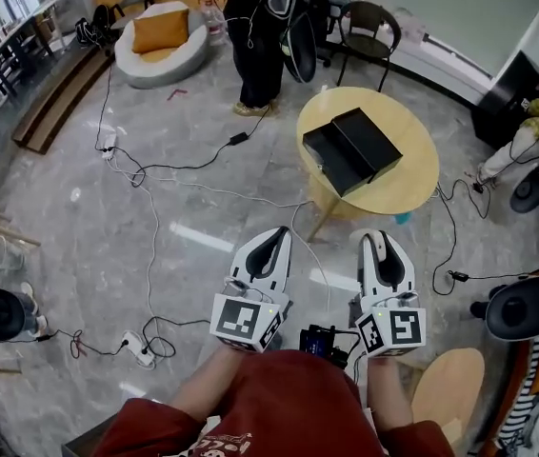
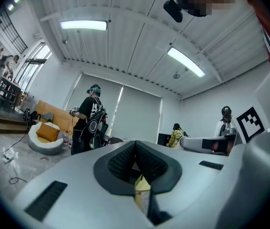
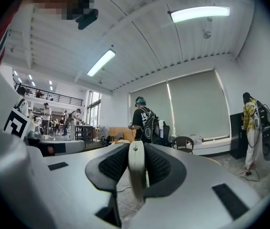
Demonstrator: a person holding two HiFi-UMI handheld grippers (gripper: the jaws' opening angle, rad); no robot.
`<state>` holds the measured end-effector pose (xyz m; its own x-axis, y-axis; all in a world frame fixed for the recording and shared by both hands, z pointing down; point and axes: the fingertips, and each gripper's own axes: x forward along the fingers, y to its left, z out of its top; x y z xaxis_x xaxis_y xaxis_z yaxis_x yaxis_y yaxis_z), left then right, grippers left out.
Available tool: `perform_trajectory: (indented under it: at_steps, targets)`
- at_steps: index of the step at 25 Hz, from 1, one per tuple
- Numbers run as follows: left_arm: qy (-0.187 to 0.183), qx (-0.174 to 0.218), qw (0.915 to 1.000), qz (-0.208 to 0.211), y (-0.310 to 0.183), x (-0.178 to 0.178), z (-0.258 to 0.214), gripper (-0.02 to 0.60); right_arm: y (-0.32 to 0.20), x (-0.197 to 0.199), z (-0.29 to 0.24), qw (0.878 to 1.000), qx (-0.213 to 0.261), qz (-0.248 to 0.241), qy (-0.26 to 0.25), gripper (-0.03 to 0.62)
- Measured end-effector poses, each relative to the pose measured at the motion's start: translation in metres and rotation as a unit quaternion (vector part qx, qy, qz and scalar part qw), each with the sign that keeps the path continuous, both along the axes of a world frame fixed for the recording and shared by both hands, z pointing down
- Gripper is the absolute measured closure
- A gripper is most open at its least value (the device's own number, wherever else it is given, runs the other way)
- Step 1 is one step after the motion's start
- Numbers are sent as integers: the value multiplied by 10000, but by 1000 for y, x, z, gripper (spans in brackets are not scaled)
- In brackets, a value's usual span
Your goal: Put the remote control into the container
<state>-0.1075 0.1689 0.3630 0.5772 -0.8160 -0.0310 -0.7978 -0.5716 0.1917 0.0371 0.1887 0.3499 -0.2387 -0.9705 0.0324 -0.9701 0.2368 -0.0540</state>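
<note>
One slim white remote (image 3: 136,175), edge-on

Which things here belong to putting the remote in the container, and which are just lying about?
For the job: remote, in the right gripper; black box on the round table.
Just lying about: floor cables, power strip, chair, orange cushion.

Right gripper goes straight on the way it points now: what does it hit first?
Nothing close. The right gripper, shut on the remote control, points roughly level and likely clears the round table; the standing person in black comes next. Depth unclear.
</note>
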Motion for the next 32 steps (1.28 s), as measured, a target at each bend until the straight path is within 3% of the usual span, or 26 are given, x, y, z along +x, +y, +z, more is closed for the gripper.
perform_trajectory:
  at_steps: [6,14,23,32]
  targets:
    - [57,41,9998,171,-38,-21,-1,566,-33,-21,-2,9997,-3,224,46,480]
    - [94,-27,9995,293,-75,-24,14,566,-67,-27,9,9995,-6,285,113,480]
    - [-34,-80,9995,303,-135,2,21,566,-132,-1,23,9996,-97,269,13,480]
    - [-199,-67,9993,322,-215,56,16,566,-212,48,26,9994,-189,251,-142,480]
